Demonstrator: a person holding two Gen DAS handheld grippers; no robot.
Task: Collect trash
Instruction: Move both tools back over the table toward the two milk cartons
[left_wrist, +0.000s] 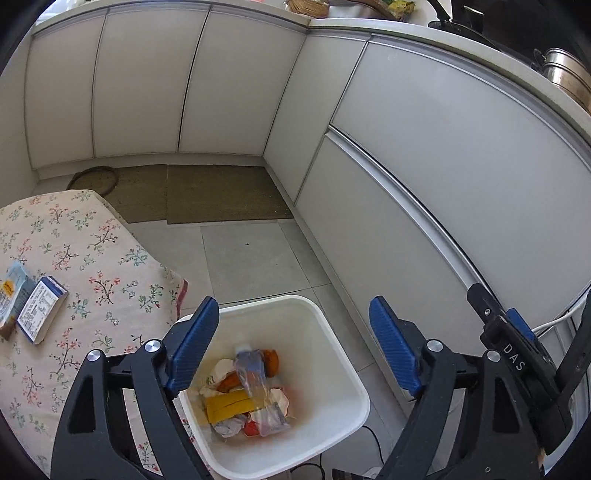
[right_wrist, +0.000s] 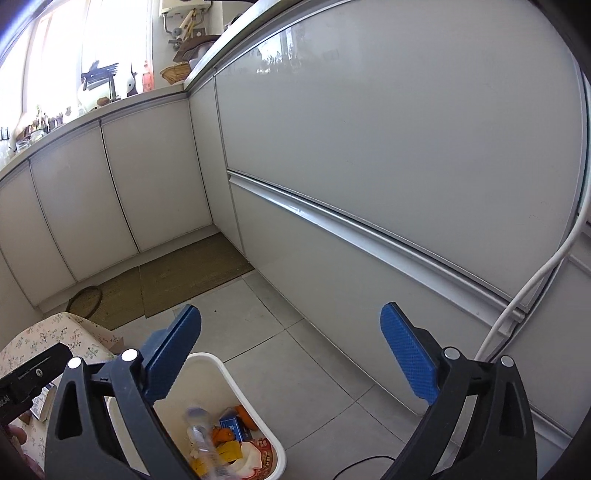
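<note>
Left wrist view: we see the left gripper (left_wrist: 291, 347) wide, holding nothing, over the white bin (left_wrist: 347, 373) with a plastic bottle (left_wrist: 255, 384) blurred at 6 o'clock. Right gripper (right_wrist: 291, 354) also wide, empty. Two boxes (left_wrist: 29, 306) remain on the floral table (left_wrist: 110, 266) at 9 o'clock; rushing could knock the bin.
</note>
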